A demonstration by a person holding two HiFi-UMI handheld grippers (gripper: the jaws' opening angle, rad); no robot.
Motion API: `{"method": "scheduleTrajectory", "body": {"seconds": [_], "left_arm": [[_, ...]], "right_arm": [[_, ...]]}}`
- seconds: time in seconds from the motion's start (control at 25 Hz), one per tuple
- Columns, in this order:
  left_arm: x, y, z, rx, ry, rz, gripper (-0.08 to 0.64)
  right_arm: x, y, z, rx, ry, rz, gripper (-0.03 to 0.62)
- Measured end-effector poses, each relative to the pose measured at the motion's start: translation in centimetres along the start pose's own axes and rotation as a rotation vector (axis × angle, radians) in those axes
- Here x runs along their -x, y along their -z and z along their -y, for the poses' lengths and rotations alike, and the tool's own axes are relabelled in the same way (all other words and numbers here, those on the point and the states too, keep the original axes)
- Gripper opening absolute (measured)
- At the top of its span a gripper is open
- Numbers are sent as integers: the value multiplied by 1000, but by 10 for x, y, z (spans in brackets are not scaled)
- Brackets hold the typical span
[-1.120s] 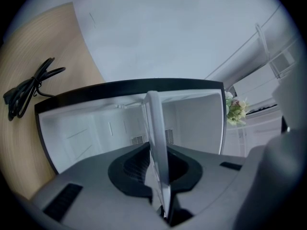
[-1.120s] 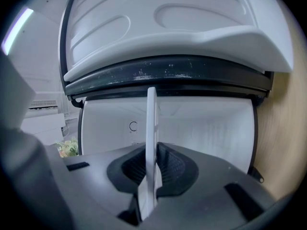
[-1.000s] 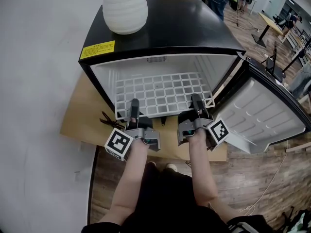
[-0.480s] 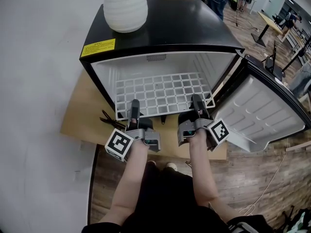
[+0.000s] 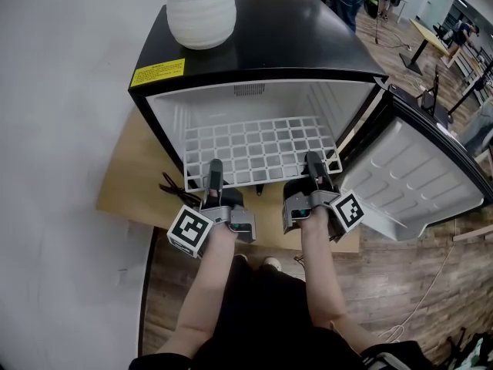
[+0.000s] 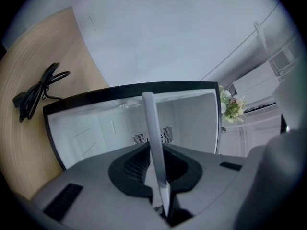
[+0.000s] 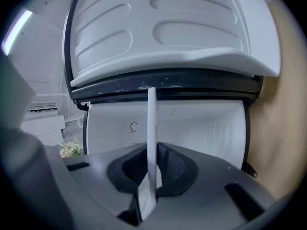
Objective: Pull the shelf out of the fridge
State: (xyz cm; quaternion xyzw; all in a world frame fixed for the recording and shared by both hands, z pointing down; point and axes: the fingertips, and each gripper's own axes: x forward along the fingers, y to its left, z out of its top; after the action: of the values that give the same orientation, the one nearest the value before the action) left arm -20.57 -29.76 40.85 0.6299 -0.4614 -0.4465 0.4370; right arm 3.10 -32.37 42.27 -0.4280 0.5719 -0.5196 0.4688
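The white wire shelf (image 5: pixel 254 149) lies level inside the open black mini fridge (image 5: pixel 254 45), its front edge sticking out past the opening. My left gripper (image 5: pixel 215 169) is shut on the shelf's front edge near the left corner. My right gripper (image 5: pixel 313 164) is shut on the same edge near the right corner. In the left gripper view the shelf (image 6: pixel 152 128) shows edge-on as a white strip pinched in my left gripper (image 6: pixel 155 152). The right gripper view shows the same strip (image 7: pixel 152 119) clamped in my right gripper (image 7: pixel 152 155).
The fridge door (image 5: pixel 416 179) hangs open to the right, close beside my right hand. A white ribbed vase (image 5: pixel 201 10) stands on the fridge top. The fridge sits on a wooden board (image 5: pixel 127 183) with a black cable (image 5: pixel 171 185) at its left. A grey wall is at left.
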Motion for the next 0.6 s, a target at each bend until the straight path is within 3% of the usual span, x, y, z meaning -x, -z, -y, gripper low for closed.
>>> {"method": "scheduleTrajectory", "body": {"seconds": [0.6], "left_arm": [[0,-1,-9,-10,-32,-16,38]], "right_arm": [[-1,1,6,-2,13,-5,11]]}}
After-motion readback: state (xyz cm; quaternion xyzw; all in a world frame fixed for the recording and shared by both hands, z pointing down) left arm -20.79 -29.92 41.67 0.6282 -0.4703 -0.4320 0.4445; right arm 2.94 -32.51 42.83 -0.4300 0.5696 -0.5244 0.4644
